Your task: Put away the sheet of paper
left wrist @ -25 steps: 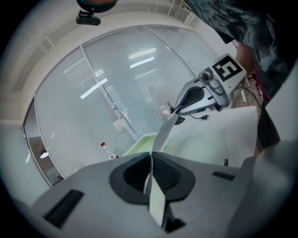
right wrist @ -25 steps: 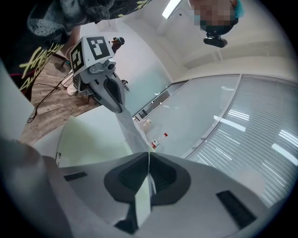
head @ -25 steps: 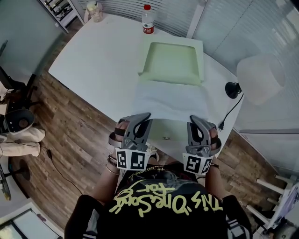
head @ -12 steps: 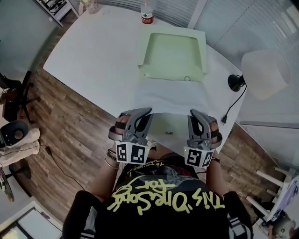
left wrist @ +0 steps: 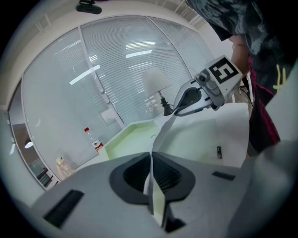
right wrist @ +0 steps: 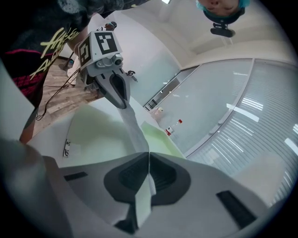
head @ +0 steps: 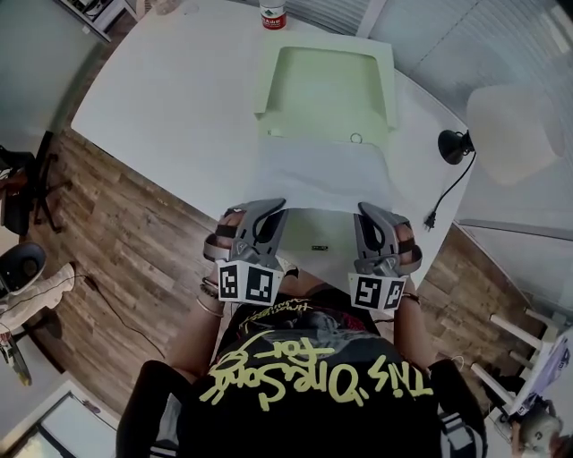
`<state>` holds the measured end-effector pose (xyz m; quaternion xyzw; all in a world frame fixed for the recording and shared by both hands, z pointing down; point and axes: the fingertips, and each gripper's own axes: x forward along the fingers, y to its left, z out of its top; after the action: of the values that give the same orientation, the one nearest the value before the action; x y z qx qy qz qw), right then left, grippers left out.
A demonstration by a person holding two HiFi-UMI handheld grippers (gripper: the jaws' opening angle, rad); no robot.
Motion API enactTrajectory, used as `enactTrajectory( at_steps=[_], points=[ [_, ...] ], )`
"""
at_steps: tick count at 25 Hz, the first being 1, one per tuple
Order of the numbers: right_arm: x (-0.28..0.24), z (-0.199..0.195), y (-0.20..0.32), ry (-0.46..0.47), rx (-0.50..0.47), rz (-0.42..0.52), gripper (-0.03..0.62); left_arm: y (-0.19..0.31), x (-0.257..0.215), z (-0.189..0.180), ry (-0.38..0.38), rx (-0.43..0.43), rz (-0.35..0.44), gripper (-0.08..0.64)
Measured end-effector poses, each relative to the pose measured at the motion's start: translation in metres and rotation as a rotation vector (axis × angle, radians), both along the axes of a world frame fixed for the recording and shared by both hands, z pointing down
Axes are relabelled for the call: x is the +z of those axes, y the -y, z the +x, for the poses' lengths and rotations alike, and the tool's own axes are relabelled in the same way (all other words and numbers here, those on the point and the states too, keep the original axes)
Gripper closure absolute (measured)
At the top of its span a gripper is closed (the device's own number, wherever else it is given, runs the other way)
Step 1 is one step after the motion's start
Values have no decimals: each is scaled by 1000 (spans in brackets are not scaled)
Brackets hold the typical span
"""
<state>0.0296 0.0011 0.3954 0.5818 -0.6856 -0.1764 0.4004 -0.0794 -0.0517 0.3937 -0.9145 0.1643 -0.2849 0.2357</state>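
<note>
A white sheet of paper hangs stretched over an open light-green folder on the white table. My left gripper is shut on the sheet's near left corner, and my right gripper is shut on its near right corner. In the left gripper view the paper's edge runs from between my jaws across to the right gripper. From the right gripper view the same edge leads from the jaws to the left gripper. The folder's near half shows below the sheet.
A water bottle stands at the table's far edge behind the folder. A white lamp with a black base and a cable sits at the right. Wooden floor lies to the left, with glass walls and blinds behind the table.
Both grippers have sunk a little with the sheet still clamped between them, and the sheet now hangs lower over the folder.
</note>
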Motion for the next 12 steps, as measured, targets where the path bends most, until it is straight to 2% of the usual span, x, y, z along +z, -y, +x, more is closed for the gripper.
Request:
enactTrajectory(
  at_steps=[12],
  points=[
    [19,11,1,6,1,-65,584,3,15,12,28,-3,-32,548]
  ],
)
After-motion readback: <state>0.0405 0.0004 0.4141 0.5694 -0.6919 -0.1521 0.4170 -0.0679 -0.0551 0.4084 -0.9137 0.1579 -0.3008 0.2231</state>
